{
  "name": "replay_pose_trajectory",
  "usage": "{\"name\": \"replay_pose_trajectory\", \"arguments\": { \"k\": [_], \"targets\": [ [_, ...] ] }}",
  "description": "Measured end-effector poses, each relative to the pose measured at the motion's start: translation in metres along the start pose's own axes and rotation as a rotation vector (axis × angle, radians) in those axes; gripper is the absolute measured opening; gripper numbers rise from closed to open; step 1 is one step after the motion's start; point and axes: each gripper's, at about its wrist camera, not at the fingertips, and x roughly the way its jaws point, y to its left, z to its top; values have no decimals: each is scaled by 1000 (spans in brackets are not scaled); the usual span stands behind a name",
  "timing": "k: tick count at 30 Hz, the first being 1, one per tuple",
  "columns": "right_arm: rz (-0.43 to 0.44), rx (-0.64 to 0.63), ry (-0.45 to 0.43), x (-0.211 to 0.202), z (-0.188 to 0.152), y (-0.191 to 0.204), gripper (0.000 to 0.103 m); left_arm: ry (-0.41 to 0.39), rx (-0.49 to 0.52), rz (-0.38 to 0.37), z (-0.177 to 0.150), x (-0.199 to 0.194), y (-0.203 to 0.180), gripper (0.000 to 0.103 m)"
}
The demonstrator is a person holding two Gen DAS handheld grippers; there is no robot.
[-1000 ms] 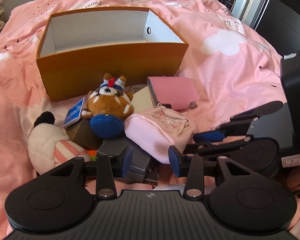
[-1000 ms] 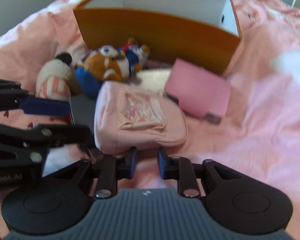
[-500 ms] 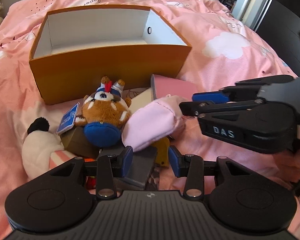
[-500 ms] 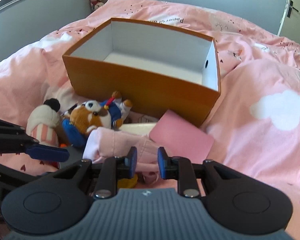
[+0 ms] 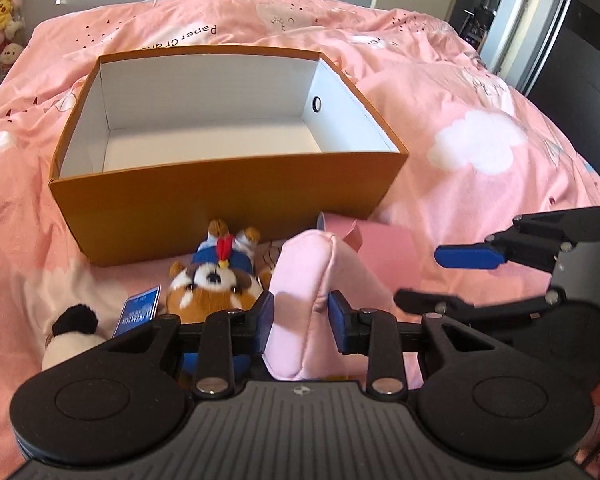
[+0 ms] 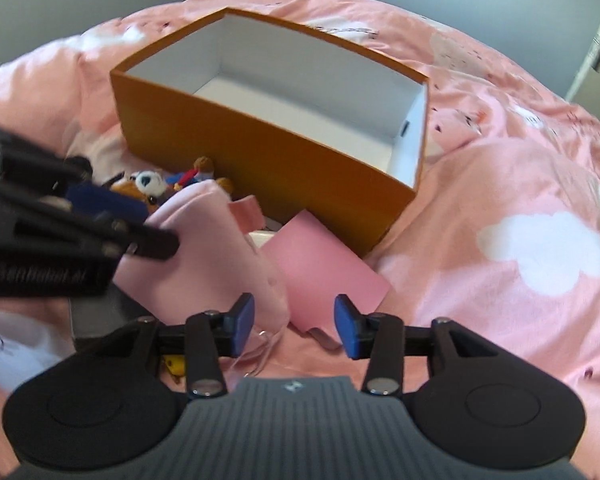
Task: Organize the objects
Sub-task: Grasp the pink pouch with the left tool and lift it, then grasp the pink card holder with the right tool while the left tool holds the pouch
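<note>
Two Grippers, One Pouch Held

Left gripper (image 5: 300,316) has just been closing and clamps the pink pouch (image 5: 320,280), raised before the orange box's (image 5: 228,200) near wall. Right gripper (image 6: 294,326) has just been opening; jaws wide, gripping nothing, over the pink quilt (image 6: 500,184).

Both wrist views downward, sharing box (image 5: 228,204)
</note>
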Motion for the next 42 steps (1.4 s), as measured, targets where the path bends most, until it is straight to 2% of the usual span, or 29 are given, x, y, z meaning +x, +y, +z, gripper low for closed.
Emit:
{"name": "replay_pose_trajectory", "arguments": {
  "k": [3,5,7,11,15,18,20,23,25,27,28,30,32,35,38,40,42],
  "targets": [
    [16,-51,-11,2,5,-1,54,-8,-32,7,6,7,4,37],
    [47,-68,-8,5,7,1,55,-13,-40,12,8,8,7,37],
    [77,-75,4,9,8,4,55,5,-41,-13,8,5,10,38],
    [87,-63,18,15,5,10,55,51,-45,-62,-1,-3,18,47],
    [82,-15,54,27,2,7,44,96,-27,-76,-12,-11,18,55],
    [72,27,91,36,-2,3,43,160,-41,-101,-23,-5,17,57],
    [75,48,99,37,-5,2,43,206,-63,-118,-28,5,16,57],
    [75,70,96,34,-10,0,43,203,-64,-131,-28,13,10,57],
    [71,85,96,33,-12,-1,43,207,-61,-128,-27,21,6,50],
    [72,98,98,32,-14,-3,41,214,-63,-121,-26,27,4,39],
    [74,105,99,33,-15,-4,39,214,-66,-121,-26,29,4,38],
    [81,119,101,34,-17,-6,36,188,-74,-125,-25,27,5,31],
    [92,130,91,33,-17,-6,35,119,-76,-122,-19,18,4,27],
    [132,148,70,31,-14,-7,33,13,-87,-116,-6,7,4,25],
    [148,158,46,28,-10,-7,33,-30,-85,-114,8,12,1,24],
    [108,161,46,27,-10,-9,32,-22,-83,-127,12,19,-4,27],
    [88,185,50,28,-11,-13,26,-13,-70,-146,10,23,-8,41]
  ]
}}
